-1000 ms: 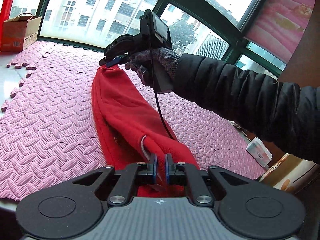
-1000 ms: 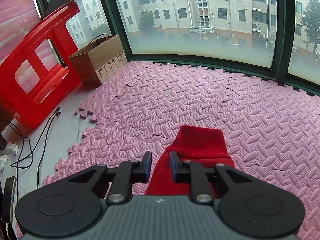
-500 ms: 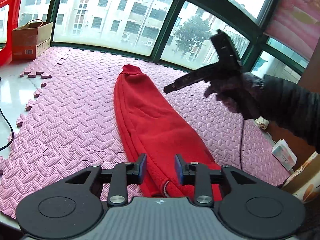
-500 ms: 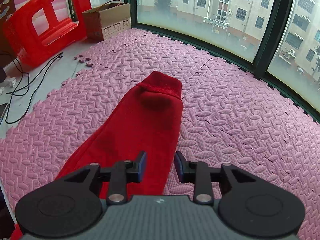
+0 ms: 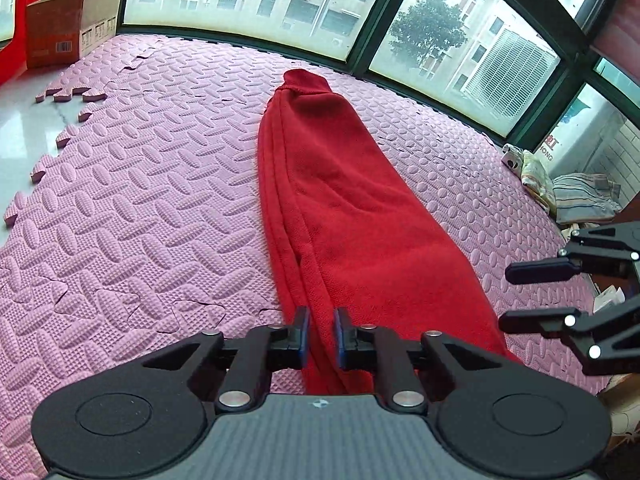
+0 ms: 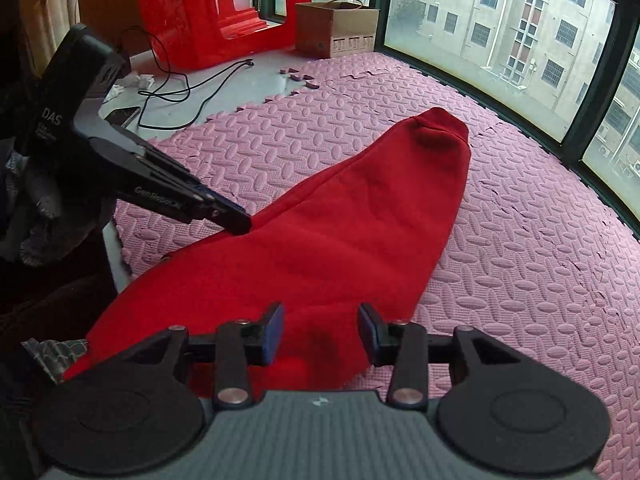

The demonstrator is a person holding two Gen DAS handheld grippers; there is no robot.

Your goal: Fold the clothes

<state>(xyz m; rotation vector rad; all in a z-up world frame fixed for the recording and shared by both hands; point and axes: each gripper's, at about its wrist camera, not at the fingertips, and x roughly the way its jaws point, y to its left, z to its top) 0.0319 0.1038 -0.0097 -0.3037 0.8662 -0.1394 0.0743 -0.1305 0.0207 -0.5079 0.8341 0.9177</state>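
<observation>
Lying lengthwise on the pink foam mat (image 5: 140, 184), the red garment (image 5: 340, 208) is looking folded into a narrow strip; crosswise folding remains. Left tongs (image 5: 319, 334) are hovering slightly parted, apparently gripping nothing; right tongs (image 6: 320, 334) are gaping wide.

One red garment (image 5: 340, 216) is lying ahead of both claws. Two claws are showing: left (image 5: 321, 334), right (image 6: 322, 334). One box (image 6: 336, 28) and one red stool (image 6: 208, 16) are standing far ahead of the right claw.
</observation>
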